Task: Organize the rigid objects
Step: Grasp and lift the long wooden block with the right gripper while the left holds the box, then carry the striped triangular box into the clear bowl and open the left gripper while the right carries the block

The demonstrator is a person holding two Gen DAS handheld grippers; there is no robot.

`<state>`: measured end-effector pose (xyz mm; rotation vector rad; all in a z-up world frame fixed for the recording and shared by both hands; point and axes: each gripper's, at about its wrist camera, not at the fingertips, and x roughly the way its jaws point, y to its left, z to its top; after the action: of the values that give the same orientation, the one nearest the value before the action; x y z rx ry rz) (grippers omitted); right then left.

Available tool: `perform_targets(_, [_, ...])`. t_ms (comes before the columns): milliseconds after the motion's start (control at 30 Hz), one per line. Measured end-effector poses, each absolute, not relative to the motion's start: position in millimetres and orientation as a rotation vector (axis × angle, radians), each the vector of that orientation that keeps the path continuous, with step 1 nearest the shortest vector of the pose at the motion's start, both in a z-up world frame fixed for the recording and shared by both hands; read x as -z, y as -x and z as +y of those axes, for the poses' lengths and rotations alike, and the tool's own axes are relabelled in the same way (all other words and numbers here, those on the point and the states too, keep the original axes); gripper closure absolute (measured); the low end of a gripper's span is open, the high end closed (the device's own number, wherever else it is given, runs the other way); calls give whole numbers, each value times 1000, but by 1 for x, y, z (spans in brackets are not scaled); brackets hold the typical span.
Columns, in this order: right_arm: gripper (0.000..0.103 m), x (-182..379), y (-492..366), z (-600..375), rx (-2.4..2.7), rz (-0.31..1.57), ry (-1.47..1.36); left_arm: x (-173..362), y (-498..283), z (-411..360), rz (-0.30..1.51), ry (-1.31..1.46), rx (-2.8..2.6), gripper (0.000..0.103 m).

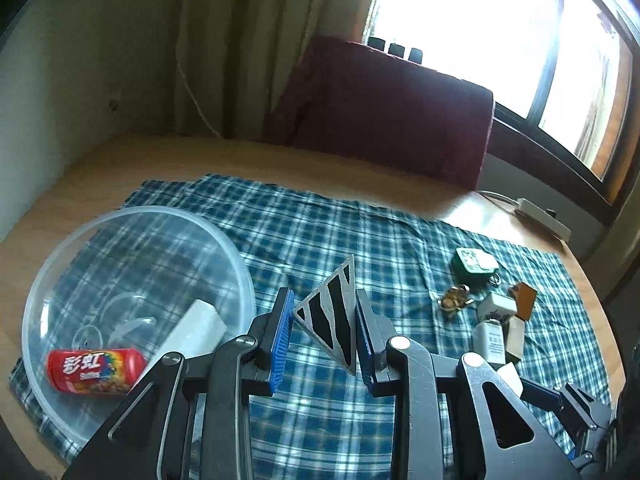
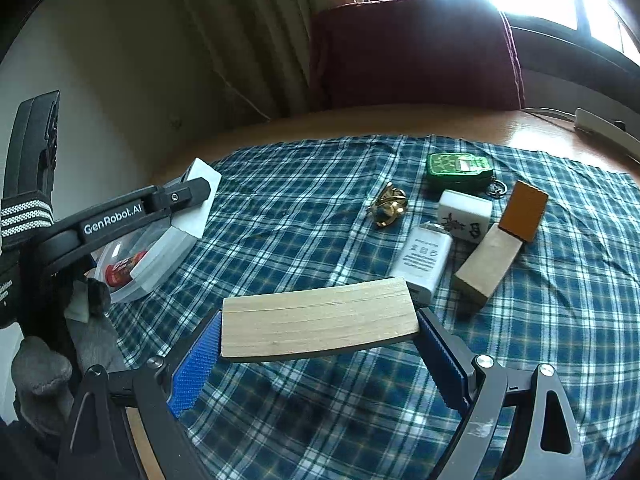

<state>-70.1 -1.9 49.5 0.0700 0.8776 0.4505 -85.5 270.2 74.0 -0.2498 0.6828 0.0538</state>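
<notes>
My left gripper (image 1: 323, 295) is shut on a silver metal triangle (image 1: 334, 316) with black slots, held upright above the plaid cloth (image 1: 320, 232), just right of a clear plastic bowl (image 1: 240, 264). In the bowl lie a red candy can (image 1: 94, 370) and a white block (image 1: 192, 332). My right gripper (image 2: 320, 316) is shut on a flat pale wooden board (image 2: 320, 322), held crosswise over the cloth (image 2: 304, 200). The left gripper (image 2: 188, 194) shows at the left of the right wrist view, over the bowl (image 2: 160, 260).
Past the board lie a white bottle (image 2: 424, 258), a wooden block (image 2: 486, 264), an orange-brown card (image 2: 524, 210), a mahjong tile (image 2: 464, 214), a green keyring case (image 2: 458, 168) and a gold trinket (image 2: 388, 204). A dark red cushion (image 2: 416, 48) stands behind the table.
</notes>
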Motion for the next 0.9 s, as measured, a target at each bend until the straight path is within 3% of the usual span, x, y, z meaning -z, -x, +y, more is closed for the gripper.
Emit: perform_targets(900, [8,-50,68,51,-484,876,-64,-68,104,354,637,273,-270,72])
